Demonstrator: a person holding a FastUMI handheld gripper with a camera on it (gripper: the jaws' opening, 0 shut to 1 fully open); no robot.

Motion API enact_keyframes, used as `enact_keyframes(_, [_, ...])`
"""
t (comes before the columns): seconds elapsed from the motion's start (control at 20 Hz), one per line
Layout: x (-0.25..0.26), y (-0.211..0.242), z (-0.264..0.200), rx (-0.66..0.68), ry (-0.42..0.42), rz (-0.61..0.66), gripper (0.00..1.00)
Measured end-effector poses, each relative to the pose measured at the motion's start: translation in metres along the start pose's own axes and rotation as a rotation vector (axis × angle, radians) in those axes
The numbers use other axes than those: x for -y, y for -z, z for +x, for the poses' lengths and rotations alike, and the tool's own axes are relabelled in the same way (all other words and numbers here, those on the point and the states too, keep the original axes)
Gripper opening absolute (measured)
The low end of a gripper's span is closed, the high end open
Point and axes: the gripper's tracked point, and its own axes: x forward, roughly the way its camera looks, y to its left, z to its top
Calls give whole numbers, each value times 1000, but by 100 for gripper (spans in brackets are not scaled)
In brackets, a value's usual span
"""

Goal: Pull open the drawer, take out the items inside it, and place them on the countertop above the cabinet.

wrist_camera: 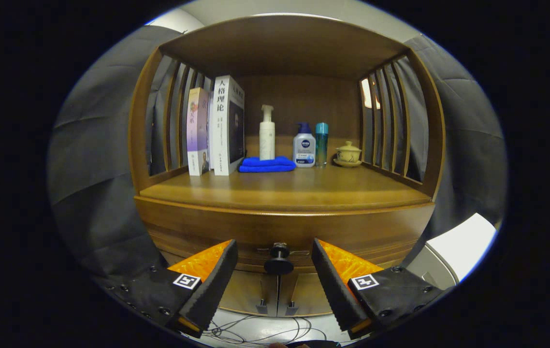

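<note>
A wooden cabinet has a closed drawer (284,232) under its countertop (284,191). The drawer's dark round knob (279,263) sits between my two fingers, a little ahead of the tips and level with them. My gripper (275,253) is open, the orange-and-black fingers (217,270) wide apart and touching nothing. The drawer's contents are hidden behind its front.
On the countertop's back stand two books (217,130), a folded blue cloth (266,164) with a white pump bottle (267,133) behind it, a white bottle with a blue cap (304,145), a teal bottle (321,144) and a lidded cup (348,153). Slatted sides flank the shelf. Cables (265,331) lie on the floor below.
</note>
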Motion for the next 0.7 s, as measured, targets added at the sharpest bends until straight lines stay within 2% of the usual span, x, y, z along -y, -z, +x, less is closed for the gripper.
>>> enact_keyframes(0.2, [8,16,20,-29,31,-26,97])
enact_keyframes(0.45, [11,34,33,-63,35,6,98])
enact_keyframes(0.7, [11,38,44,-67,39,11,93])
